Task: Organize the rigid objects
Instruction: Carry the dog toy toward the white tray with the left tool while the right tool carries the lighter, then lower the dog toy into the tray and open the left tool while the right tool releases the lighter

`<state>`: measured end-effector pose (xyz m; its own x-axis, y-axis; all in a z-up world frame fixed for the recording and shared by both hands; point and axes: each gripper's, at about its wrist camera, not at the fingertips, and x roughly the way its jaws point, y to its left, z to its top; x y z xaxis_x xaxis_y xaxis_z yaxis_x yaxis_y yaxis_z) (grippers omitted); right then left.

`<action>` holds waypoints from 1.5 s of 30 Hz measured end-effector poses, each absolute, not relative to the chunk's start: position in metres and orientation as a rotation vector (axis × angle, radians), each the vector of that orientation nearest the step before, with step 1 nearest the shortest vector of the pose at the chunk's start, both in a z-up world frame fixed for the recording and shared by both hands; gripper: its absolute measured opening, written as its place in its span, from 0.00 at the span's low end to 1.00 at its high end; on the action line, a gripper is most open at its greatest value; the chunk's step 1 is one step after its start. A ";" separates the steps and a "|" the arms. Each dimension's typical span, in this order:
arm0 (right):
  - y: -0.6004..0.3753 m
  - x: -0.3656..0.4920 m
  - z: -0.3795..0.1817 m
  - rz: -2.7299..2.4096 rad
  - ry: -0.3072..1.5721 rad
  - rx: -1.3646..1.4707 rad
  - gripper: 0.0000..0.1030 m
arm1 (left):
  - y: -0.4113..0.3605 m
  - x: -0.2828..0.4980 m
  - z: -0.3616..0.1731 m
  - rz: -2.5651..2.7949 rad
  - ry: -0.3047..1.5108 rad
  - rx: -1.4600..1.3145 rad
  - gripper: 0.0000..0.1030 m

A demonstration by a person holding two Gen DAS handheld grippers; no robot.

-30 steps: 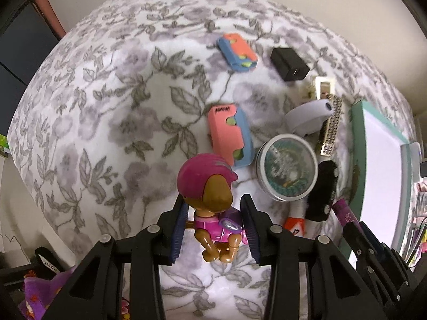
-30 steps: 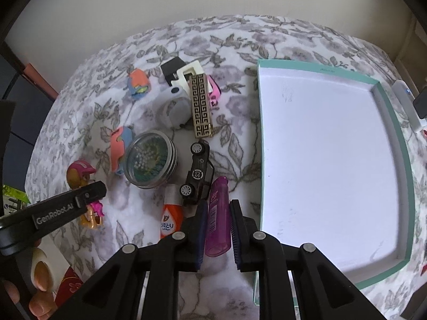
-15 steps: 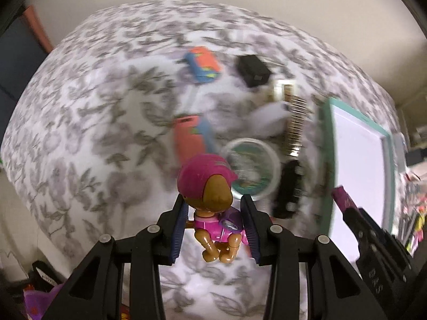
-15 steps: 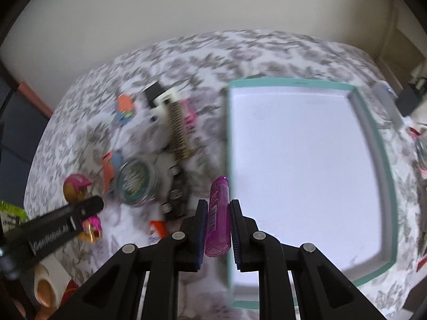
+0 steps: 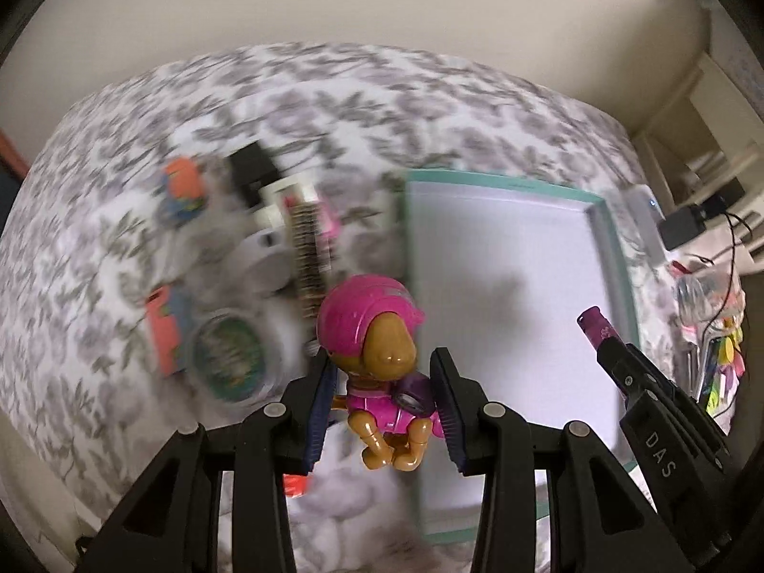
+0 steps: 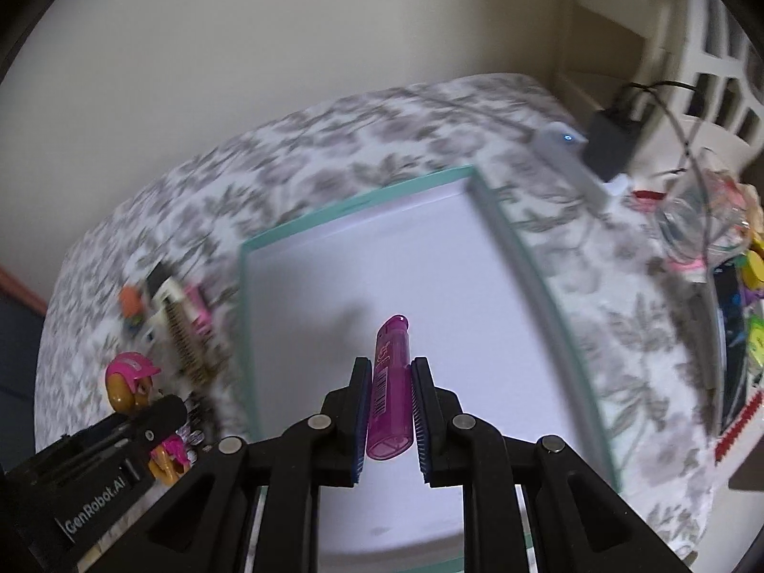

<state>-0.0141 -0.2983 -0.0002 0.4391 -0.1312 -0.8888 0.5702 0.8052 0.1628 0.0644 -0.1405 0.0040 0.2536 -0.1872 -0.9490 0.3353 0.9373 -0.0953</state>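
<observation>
Both grippers have travelled from the cluttered part of the bed toward the tray since a second ago; then they hung over the toys, and now the tray fills the middle of both views.

The left gripper point(image 5: 387, 398) is closed partway on one toy dog figure point(image 5: 377, 358) with a pink helmet, its blue pads pressing the pink body on both sides. The figure hangs at the centre of the left wrist view, just over the left edge of the teal-rimmed tray point(image 5: 616, 258).

The right gripper point(image 6: 389, 413) is narrow, clamped on one purple tube point(image 6: 389, 396), which points up over the white tray floor point(image 6: 382, 262) in the middle of that frame.

On the floral bedspread point(image 5: 334, 95), in the left half of the left wrist view, the rest is blurred: two orange-and-blue blocks point(image 5: 164, 329), one round tin point(image 5: 229, 363), one patterned gold bar point(image 5: 310, 253), one black box point(image 5: 253, 162). One black charger point(image 6: 611, 143) lies at the upper right of the right wrist view.
</observation>
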 end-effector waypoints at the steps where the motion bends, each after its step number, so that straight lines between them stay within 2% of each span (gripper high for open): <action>1: -0.307 -0.016 -0.002 -0.471 1.028 0.498 0.17 | -0.150 0.063 0.003 -0.367 1.262 0.150 0.41; 15: -0.348 -0.027 -0.030 -0.564 1.067 0.553 0.17 | -0.229 0.060 -0.024 -0.426 1.262 0.264 0.41; 34: -0.346 -0.026 -0.063 -0.578 1.181 0.541 0.17 | -0.229 0.063 -0.057 -0.406 1.323 0.266 0.41; 36: -0.346 -0.025 -0.062 -0.580 1.185 0.531 0.17 | -0.230 0.063 -0.055 -0.411 1.318 0.262 0.43; 39: -0.346 -0.024 -0.062 -0.579 1.188 0.535 0.18 | -0.228 0.063 -0.051 -0.419 1.317 0.248 0.50; 45: -0.345 -0.024 -0.053 -0.582 1.171 0.525 0.18 | -0.219 0.061 -0.032 -0.434 1.292 0.214 0.53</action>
<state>-0.0241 -0.3447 -0.0527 0.2776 -0.1483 -0.9492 0.6674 0.7404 0.0795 0.0614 -0.2193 -0.0321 0.2097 -0.1915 -0.9588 0.4264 0.9004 -0.0866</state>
